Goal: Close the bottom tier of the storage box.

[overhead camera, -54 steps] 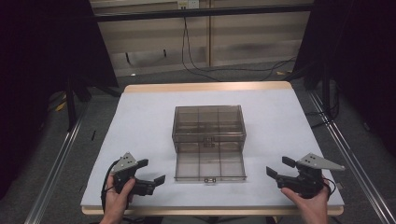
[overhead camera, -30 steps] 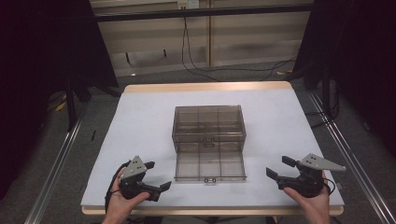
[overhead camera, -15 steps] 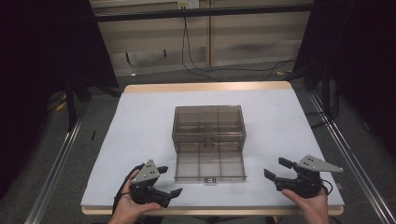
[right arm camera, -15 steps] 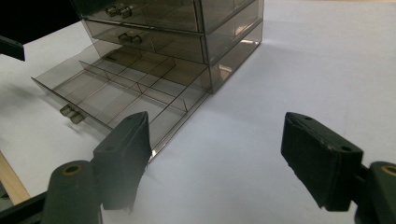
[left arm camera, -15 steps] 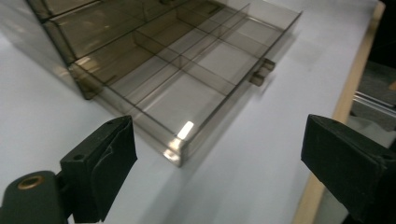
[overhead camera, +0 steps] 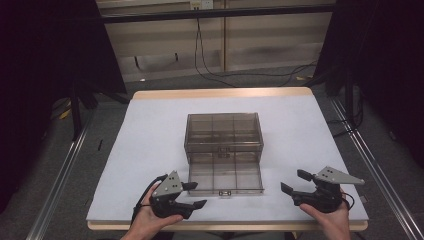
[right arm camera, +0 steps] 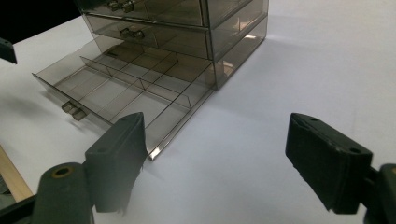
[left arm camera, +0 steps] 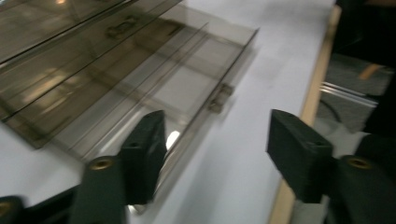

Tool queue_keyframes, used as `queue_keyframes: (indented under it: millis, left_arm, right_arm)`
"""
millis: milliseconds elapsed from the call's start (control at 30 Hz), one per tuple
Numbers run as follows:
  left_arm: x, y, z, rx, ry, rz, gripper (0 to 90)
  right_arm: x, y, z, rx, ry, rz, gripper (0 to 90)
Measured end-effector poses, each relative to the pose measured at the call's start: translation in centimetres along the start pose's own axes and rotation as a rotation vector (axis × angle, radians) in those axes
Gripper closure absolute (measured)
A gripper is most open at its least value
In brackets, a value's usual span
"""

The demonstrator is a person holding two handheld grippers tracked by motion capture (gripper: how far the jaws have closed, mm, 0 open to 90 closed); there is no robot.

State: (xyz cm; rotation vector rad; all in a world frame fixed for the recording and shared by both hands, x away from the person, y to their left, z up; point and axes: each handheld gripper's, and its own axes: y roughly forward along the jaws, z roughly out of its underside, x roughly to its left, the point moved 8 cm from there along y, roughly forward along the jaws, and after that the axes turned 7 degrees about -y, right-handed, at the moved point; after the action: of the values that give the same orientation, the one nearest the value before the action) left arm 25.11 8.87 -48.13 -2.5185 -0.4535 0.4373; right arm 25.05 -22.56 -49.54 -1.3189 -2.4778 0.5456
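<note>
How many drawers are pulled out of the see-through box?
1. The bottom drawer sticks out toward the table's near edge, between the two grippers. The drawers above it in the box are pushed in.

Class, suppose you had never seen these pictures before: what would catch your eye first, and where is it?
First, the smoky see-through drawer box in the middle of the white table, its bottom drawer pulled out toward the person, showing bare compartments. Then the two black tongs at the near edge: the left tongs close by the drawer's front left corner, the right tongs farther off to its right, both with jaws apart and nothing between them.
</note>
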Motion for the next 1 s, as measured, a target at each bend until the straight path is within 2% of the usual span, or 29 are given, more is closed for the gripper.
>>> queue_keyframes:
  millis: [33, 100, 167, 233, 300, 400, 567, 733, 767, 800, 833, 867, 900, 933, 1000]
  left_arm:
    - [-0.2, 0.1, -0.2, 0.001, 0.019, -0.011, 46.1]
    - [-0.9, 0.6, -0.6, 0.005, 0.009, 0.031, 48.1]
    - [-1.2, 1.0, -0.7, 0.016, 0.020, 0.034, 51.1]
    - [-1.5, 1.7, -0.8, 0.044, 0.020, 0.060, 54.3]
    - [-1.8, 2.1, -0.8, 0.058, 0.032, 0.069, 57.7]
    - [-1.9, 2.5, -1.0, 0.075, 0.058, 0.076, 63.3]
    - [-2.0, 3.3, -1.5, 0.094, 0.086, 0.089, 74.5]
    - [-2.1, 4.6, -2.4, 0.106, 0.092, 0.109, 86.0]
    - [-2.1, 4.9, -2.5, 0.126, 0.104, 0.109, 87.2]
    - [-2.3, 5.3, -2.5, 0.125, 0.111, 0.123, 88.2]
    - [-2.3, 5.4, -2.5, 0.147, 0.115, 0.116, 89.3]
    - [-2.5, 5.8, -2.5, 0.133, 0.115, 0.131, 90.0]
    - [-2.6, 6.0, -2.4, 0.148, 0.121, 0.127, 90.0]
    - [-2.6, 6.3, -2.4, 0.143, 0.120, 0.136, 90.0]
    - [-2.5, 6.6, -2.2, 0.159, 0.131, 0.127, 90.0]
  right_arm:
    - [0.0, 0.0, 0.0, -0.001, 0.000, -0.001, 19.9]
    - [0.1, 0.0, 0.0, -0.005, 0.001, -0.006, 19.5]
    - [0.1, -0.1, -0.1, -0.008, 0.000, -0.004, 18.2]
    - [0.1, -0.1, 0.0, -0.008, 0.001, -0.008, 16.9]
    - [0.2, -0.1, -0.1, -0.009, 0.002, -0.016, 15.3]
    - [0.2, 0.0, -0.1, -0.010, -0.002, -0.015, 11.2]
    - [0.2, 0.0, -0.1, -0.009, 0.002, -0.013, 10.5]
    - [0.2, 0.0, -0.1, -0.010, 0.000, -0.014, 10.2]
    - [0.2, 0.0, -0.1, -0.010, 0.001, -0.014, 10.1]
    - [0.2, 0.0, -0.1, -0.009, 0.000, -0.014, 10.0]
    - [0.2, 0.1, -0.1, -0.007, -0.001, -0.015, 10.0]
    - [0.2, 0.1, -0.1, -0.005, -0.002, -0.016, 10.1]
    - [0.2, 0.1, -0.1, -0.006, -0.001, -0.017, 10.0]
    - [0.3, 0.1, -0.1, -0.005, -0.001, -0.018, 10.0]
    - [0.2, 0.1, 0.0, -0.002, -0.002, -0.017, 9.9]
